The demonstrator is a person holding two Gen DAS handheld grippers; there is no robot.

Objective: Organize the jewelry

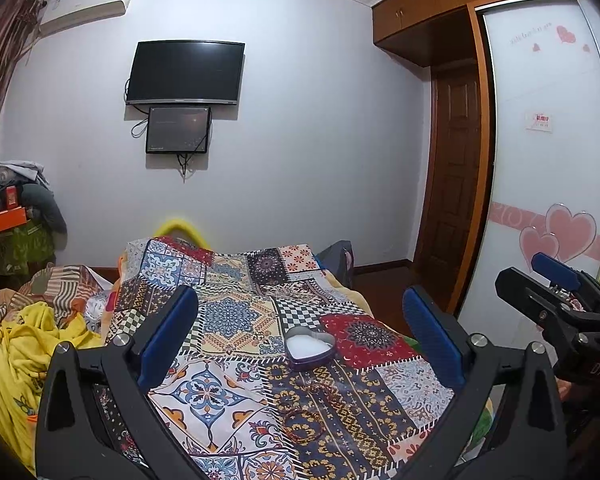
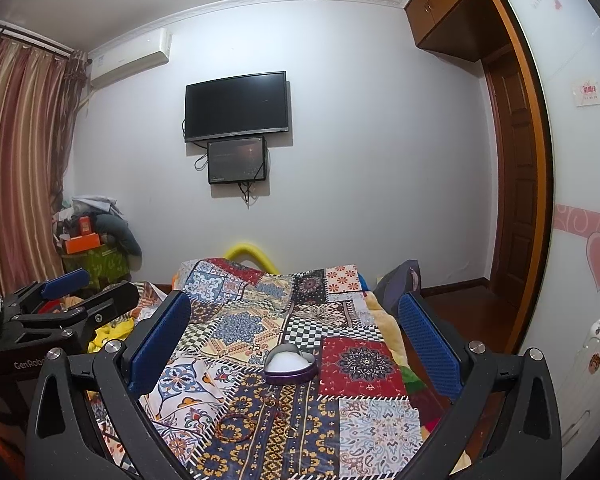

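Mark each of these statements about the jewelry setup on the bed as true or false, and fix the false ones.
1. The heart-shaped tin is open, with a white lining showing. True.
2. The red beaded bracelet lies inside the tin. False: it lies on the patchwork bedspread, nearer the camera than the tin.
3. The left hand-held gripper is open and holds nothing. True.
4. The right hand-held gripper is shut on a ring. False: it is open and empty; a small ring lies on the bedspread.
5. The wall-mounted TV is showing a bright picture. False: its screen is dark.
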